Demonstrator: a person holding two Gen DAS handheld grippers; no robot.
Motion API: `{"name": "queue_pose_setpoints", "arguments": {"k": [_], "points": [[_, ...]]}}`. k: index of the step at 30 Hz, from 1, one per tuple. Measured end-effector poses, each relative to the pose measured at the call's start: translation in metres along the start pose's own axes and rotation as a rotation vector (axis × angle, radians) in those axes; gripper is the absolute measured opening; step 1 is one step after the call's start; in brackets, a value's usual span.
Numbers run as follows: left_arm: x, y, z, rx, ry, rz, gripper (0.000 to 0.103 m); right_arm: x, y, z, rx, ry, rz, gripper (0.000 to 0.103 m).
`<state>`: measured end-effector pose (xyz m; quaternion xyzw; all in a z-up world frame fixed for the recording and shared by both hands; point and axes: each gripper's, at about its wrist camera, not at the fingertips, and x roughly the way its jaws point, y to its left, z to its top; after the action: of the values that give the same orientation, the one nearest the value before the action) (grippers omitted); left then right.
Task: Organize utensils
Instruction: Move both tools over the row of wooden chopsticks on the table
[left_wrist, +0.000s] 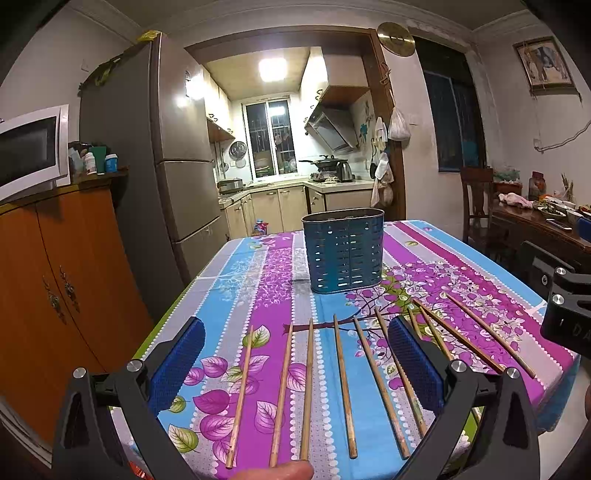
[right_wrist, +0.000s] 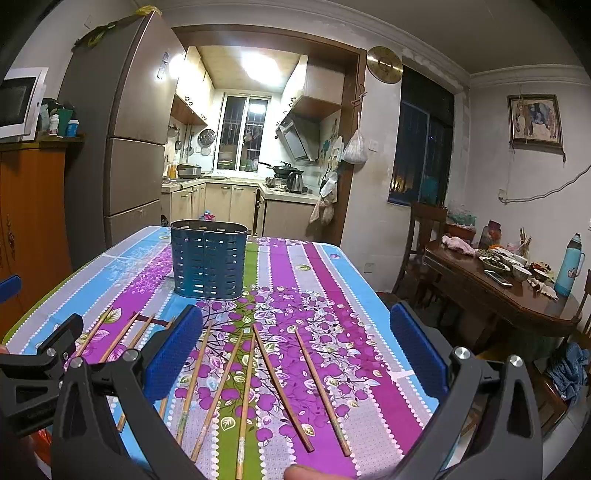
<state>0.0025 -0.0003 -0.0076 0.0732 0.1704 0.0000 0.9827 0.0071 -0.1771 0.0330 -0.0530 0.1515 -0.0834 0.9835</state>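
We see ten chopsticks (left_wrist: 342, 391) lying loose in a row on the floral tablecloth (left_wrist: 280, 280), in front of the blue slotted holder (left_wrist: 344, 251). Our left gripper (left_wrist: 295, 369) and right gripper (right_wrist: 295, 354) both hover above them with fingers spread wide, holding nothing. Only the right wrist view shows the wooden side table (right_wrist: 517, 295) with one blue thermos (right_wrist: 570, 264), well right of the holder.

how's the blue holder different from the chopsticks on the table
The blue holder stands upright; the chopsticks lie flat on the tablecloth. The holder is a single wide, slotted blue container; the chopsticks are many thin bare wooden sticks. Both rest untouched on the same table, neither held by a gripper.
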Motion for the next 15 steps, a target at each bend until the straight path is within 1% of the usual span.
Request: {"name": "queue_pose_setpoints", "arguments": {"k": [11, 13, 15], "points": [[0.001, 0.0, -0.001, 0.005, -0.001, 0.001, 0.099, 0.002, 0.0, -0.002, -0.002, 0.006, 0.0, 0.098], [0.001, 0.005, 0.0, -0.001, -0.007, 0.01, 0.099, 0.002, -0.002, -0.002, -0.002, 0.005, -0.008, 0.098], [0.003, 0.016, -0.001, -0.027, -0.004, 0.04, 0.099, 0.003, -0.005, -0.003, 0.01, 0.007, -0.014, 0.098]]}}
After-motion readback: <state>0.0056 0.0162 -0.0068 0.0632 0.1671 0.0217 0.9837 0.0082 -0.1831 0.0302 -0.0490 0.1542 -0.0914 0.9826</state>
